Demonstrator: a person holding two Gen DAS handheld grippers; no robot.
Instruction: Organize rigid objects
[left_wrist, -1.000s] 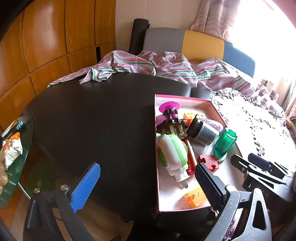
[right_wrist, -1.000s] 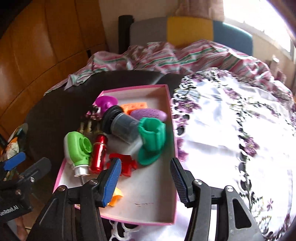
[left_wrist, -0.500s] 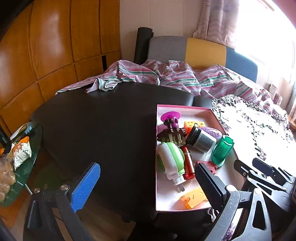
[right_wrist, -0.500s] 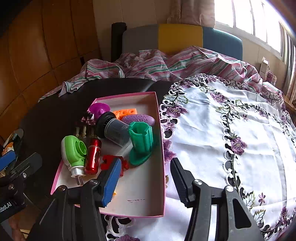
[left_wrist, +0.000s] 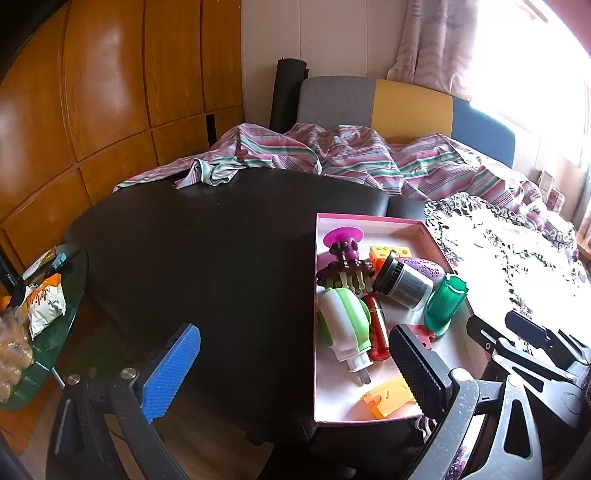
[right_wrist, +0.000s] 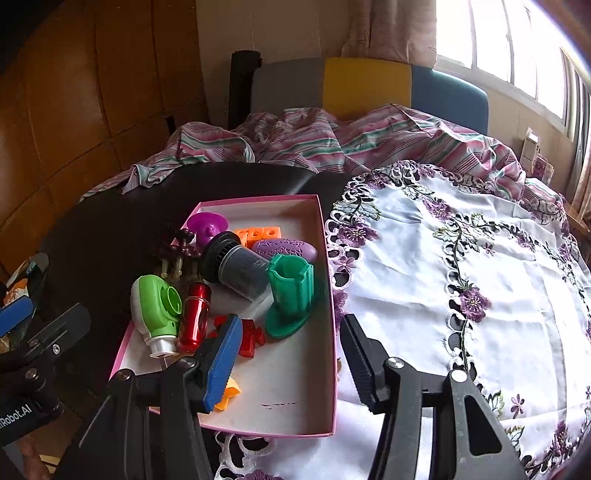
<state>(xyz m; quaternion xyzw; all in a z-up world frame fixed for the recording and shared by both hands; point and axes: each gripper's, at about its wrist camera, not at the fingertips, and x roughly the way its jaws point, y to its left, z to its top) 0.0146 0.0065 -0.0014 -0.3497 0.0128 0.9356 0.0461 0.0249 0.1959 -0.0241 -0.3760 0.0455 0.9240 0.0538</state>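
A pink box (left_wrist: 316, 295) (right_wrist: 334, 332) sits on the black table (left_wrist: 203, 258) beside a white embroidered cloth (right_wrist: 461, 277). Inside lie a green-and-white plug device (left_wrist: 343, 321) (right_wrist: 155, 306), a red cylinder (left_wrist: 376, 328) (right_wrist: 194, 317), a black-capped grey jar (left_wrist: 402, 282) (right_wrist: 236, 267), a green holder (left_wrist: 443, 306) (right_wrist: 290, 295), a purple oval (right_wrist: 284, 249) and several small pieces. My left gripper (left_wrist: 291, 354) hovers open over the box's near left side. My right gripper (right_wrist: 291, 350) is open above the box's near right wall, gripping nothing.
A striped pink cloth (left_wrist: 332, 155) is bunched at the table's far edge before a grey, yellow and blue chair back (left_wrist: 406, 107). A green glass side table (left_wrist: 48, 332) with snack bags stands low at the left. Wooden panelling (left_wrist: 92, 92) lines the left wall.
Both views have tipped upward a little, so the box now sits lower in each frame and more of the room shows. Neither gripper's jaws have moved.
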